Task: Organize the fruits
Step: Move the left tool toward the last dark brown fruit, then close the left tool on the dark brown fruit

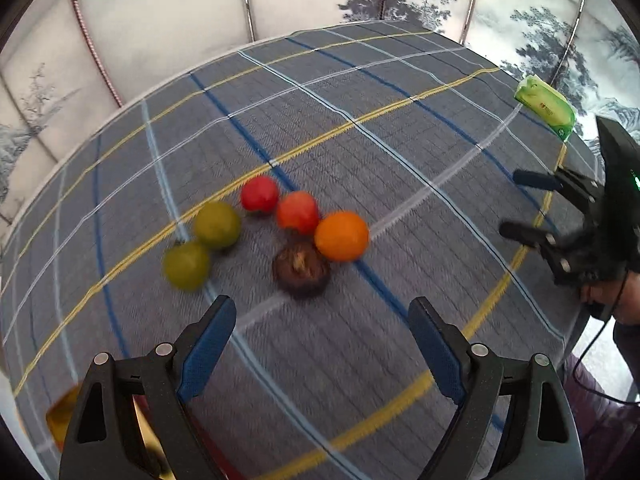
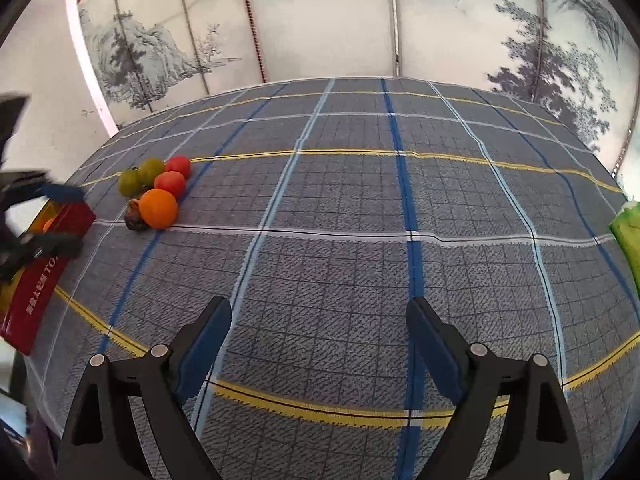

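Note:
Several fruits lie in a cluster on the plaid tablecloth: an orange (image 1: pixel 341 236), two red fruits (image 1: pixel 259 194) (image 1: pixel 298 212), two green fruits (image 1: pixel 217 225) (image 1: pixel 186 265) and a dark brown fruit (image 1: pixel 301 269). My left gripper (image 1: pixel 322 344) is open and empty, just short of the cluster. My right gripper (image 2: pixel 319 346) is open and empty over bare cloth; it also shows in the left wrist view (image 1: pixel 520 204). In the right wrist view the orange (image 2: pixel 158 208) and the rest sit far left, beside a red box (image 2: pixel 44 276) holding one orange fruit (image 2: pixel 49 224).
A green packet (image 1: pixel 546 106) lies at the table's far right edge; it shows in the right wrist view too (image 2: pixel 628 236). Painted screen panels (image 2: pixel 320 20) stand behind the table. The red box's gold inside shows at the left wrist view's lower left (image 1: pixel 60 416).

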Tool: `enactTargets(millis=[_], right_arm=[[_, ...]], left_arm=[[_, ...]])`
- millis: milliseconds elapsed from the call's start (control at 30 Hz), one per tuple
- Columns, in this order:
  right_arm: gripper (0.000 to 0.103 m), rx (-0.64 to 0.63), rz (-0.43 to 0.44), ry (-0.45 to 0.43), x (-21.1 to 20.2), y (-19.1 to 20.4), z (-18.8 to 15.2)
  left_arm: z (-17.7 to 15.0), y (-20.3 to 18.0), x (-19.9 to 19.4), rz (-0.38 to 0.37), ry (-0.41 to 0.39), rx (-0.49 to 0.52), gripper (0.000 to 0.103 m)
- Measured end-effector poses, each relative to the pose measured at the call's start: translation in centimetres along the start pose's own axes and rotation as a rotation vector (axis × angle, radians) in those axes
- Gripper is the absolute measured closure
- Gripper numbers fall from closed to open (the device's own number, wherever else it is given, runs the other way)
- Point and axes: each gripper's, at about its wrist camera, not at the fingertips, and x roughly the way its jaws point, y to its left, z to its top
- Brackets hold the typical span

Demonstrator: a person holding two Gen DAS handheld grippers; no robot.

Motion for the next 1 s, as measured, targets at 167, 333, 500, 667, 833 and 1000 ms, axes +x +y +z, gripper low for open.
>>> enactTargets(millis=[167, 333, 500, 667, 833, 1000], right_arm=[[0.016, -0.017, 0.019, -0.004, -0.1, 0.3, 0.0], [0.015, 0.001, 0.043, 0.003, 0.0, -0.1, 0.1], [0.015, -0.008, 0.046, 0.009, 0.2, 0.0, 0.2], [0.015, -0.003, 0.044, 0.016, 0.3, -0.1, 0.2], [0.012, -0.014, 0.033, 0.019, 0.4, 0.2, 0.2], [0.012, -0.03, 0.018, 0.032, 0.6, 0.5, 0.2]], left_arm=[[1.6, 0.8, 2.3, -0.021, 0.037, 0.036, 0.019], [1.9, 0.9, 5.4, -0.011, 0.129, 0.102, 0.049], [2.2, 1.6, 5.5, -0.046, 0.114, 0.089, 0.063], [0.4, 0.9, 2.7, -0.002, 0.07, -0.084, 0.063], [-4.5, -1.1, -2.2, -0.02, -0.007, -0.283, 0.063], [-8.0, -3.3, -5.4, -0.003, -0.054, -0.356, 0.063]])
